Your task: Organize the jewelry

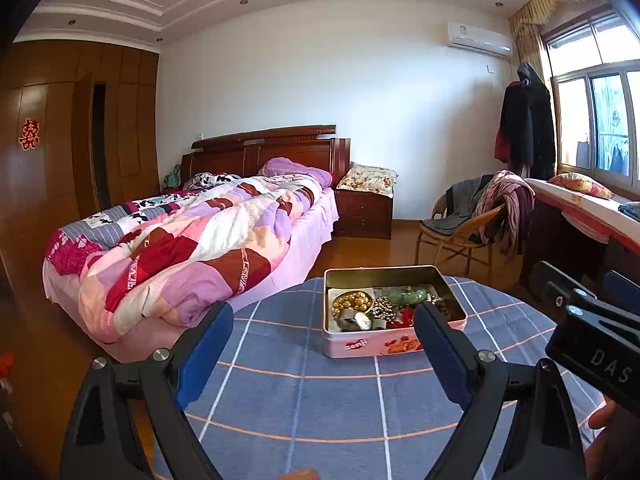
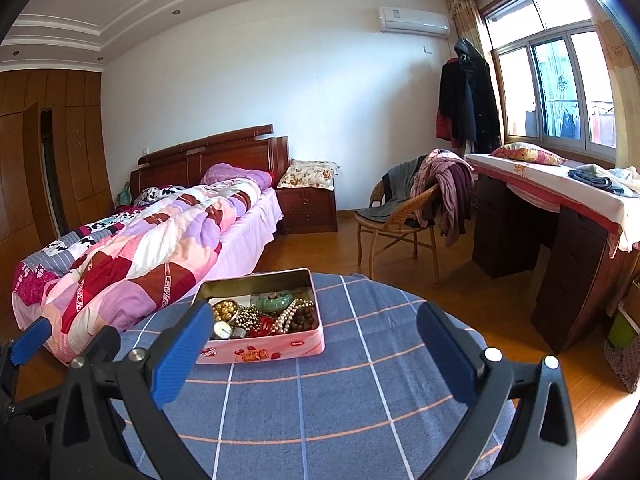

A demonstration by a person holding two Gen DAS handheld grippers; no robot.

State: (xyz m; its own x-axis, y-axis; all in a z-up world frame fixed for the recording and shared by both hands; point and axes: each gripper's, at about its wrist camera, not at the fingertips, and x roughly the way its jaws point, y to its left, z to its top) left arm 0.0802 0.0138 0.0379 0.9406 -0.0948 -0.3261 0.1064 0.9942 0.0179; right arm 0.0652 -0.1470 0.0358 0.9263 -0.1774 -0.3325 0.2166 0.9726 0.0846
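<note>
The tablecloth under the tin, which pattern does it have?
Blue tablecloth with a white and orange check; clearest in the right wrist view.

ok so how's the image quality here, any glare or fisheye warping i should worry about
Left wrist view: window blown out white, walls and ceiling bowed by the fisheye, black vignette in the corners; the tin is sharp and evenly lit. Right wrist view: same bowing, bright window, a sunlit patch on the floor at lower right; the jewelry is clear, with the blue fingers large in the foreground.

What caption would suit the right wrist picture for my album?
Open right gripper poised over a blue checked tablecloth, facing a pink tin heaped with jewelry.
</note>
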